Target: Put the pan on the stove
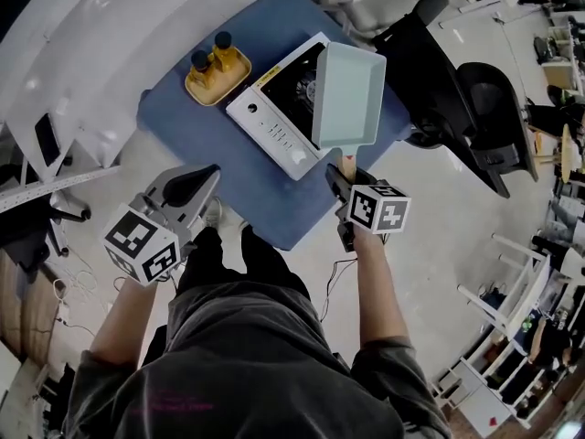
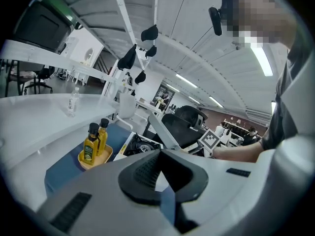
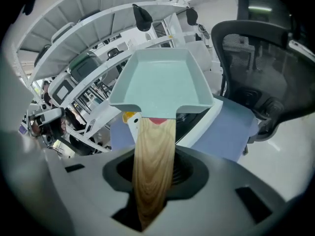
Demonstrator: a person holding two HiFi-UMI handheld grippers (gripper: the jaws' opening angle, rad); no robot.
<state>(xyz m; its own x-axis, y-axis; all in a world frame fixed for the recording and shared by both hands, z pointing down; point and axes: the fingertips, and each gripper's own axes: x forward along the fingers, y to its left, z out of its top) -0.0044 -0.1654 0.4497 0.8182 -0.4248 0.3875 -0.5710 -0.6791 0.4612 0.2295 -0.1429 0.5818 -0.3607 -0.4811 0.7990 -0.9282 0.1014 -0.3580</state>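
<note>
Pan (image 1: 347, 94) — pale green, square, tilted — is held over the burner side of the white stove (image 1: 274, 122) on the blue counter (image 1: 215, 144), its wooden handle (image 3: 153, 156) clamped in the right tongs (image 1: 345, 174). Left tongs (image 1: 208, 177) hover at the counter's near edge — closed, empty. Two oil bottles (image 1: 223, 48) stand in a yellow tray (image 1: 206, 91) beside the stove.

One pan (image 1: 349, 94), one stove (image 1: 274, 124), one yellow tray (image 1: 203, 90), two oil bottles (image 1: 222, 44), one blue surface (image 1: 183, 122). Two claws from where I stand: the left claw (image 1: 196, 184) and the right claw (image 1: 340, 179). Two black office chairs (image 1: 494, 108), too.
</note>
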